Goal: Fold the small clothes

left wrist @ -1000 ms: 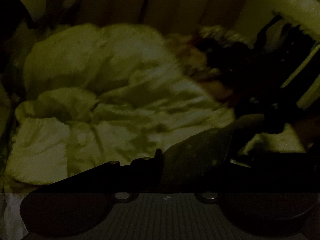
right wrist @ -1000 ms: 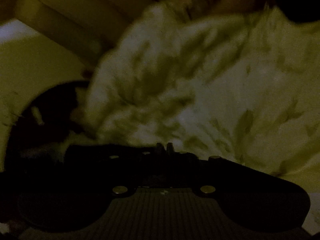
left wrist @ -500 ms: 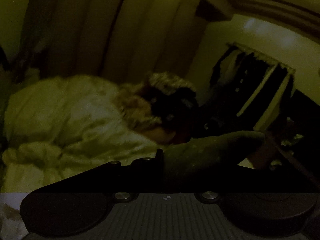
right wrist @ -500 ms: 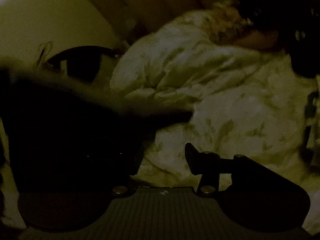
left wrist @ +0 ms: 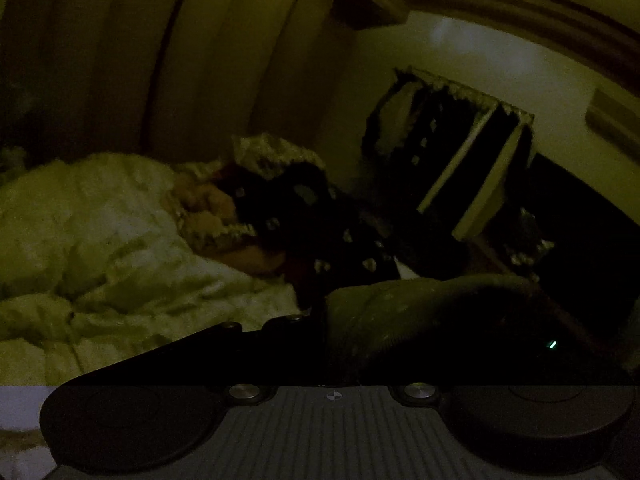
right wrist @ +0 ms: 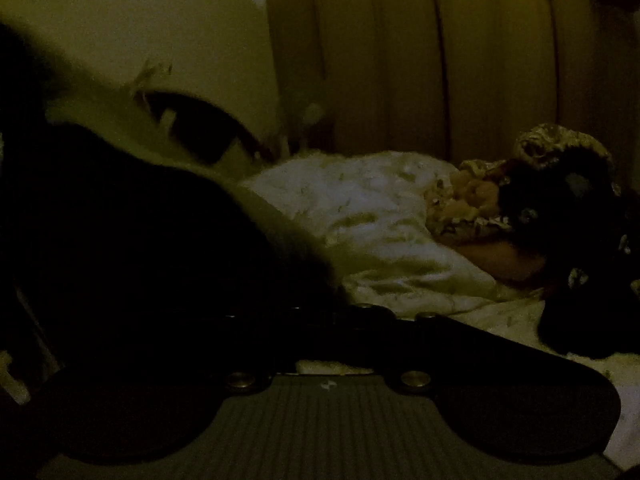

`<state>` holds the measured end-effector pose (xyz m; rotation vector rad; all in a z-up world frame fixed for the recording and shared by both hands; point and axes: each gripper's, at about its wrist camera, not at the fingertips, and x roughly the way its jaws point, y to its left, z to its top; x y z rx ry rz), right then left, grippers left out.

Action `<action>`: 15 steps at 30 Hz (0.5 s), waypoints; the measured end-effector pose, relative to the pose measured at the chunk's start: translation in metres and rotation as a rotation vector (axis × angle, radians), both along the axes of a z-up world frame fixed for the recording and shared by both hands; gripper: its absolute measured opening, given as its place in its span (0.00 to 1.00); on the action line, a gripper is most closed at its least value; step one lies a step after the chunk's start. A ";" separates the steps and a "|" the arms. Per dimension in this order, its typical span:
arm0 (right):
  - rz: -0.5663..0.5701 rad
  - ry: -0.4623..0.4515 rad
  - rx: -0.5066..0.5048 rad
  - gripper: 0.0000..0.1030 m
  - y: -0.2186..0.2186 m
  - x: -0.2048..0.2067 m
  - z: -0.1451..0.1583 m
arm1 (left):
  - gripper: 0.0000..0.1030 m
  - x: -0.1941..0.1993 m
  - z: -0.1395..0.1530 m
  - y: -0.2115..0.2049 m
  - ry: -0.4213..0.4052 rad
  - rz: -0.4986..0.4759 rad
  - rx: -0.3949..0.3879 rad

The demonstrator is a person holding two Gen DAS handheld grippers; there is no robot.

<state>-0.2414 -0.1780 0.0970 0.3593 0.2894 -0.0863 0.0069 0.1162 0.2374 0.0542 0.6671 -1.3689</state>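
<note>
Here, a dark garment [left wrist: 420, 312] is stretched between the two grippers, lifted above the bed. In the left wrist view the left gripper [left wrist: 320, 316] is clenched on one edge of it: the cloth bunches right at the fingertips and runs off to the right as a thick, greyish fold, its far end sinking into shadow. In the right wrist view the same garment [right wrist: 160, 232] fills the left half of the picture as a broad black sheet, sloping down from the upper left to the right gripper [right wrist: 340, 312]. That gripper's fingers are lost in the darkness where the cloth meets them, so I cannot tell whether it is clamped on the fabric or released. Beyond the garment lies a pale, rumpled blanket [left wrist: 100, 240] with a faint leaf pattern, covering the far side of the bed. To the right of the blanket sits a heap of other clothes [left wrist: 288, 208], some light and frilly, some black with pale spots. Behind the bed stand tall panels [right wrist: 440, 72] with vertical seams. In the left wrist view a dark shelf [left wrist: 460, 160] with slanting pale boards leans at the far right, against a light wall [left wrist: 500, 60]. The whole room is dim.
</note>
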 end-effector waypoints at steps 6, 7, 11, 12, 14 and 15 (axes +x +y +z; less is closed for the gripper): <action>0.020 -0.084 0.214 0.03 -0.027 -0.074 0.038 | 0.71 0.009 -0.013 0.025 0.105 -0.069 0.054; 0.010 -0.099 0.223 0.03 -0.033 -0.079 0.046 | 0.71 0.012 -0.018 0.025 0.131 -0.076 0.061; -0.006 -0.100 0.199 0.03 -0.056 -0.052 0.050 | 0.71 0.041 -0.053 0.000 0.191 -0.038 0.101; -0.018 -0.089 0.200 0.03 -0.059 -0.034 0.046 | 0.72 0.051 -0.065 -0.011 0.179 -0.025 0.107; -0.040 -0.061 0.227 0.03 -0.070 0.003 0.032 | 0.87 0.071 -0.083 -0.032 0.148 0.031 0.137; -0.072 -0.049 0.216 0.04 -0.072 0.013 0.027 | 0.99 0.083 -0.096 -0.045 0.133 0.070 0.152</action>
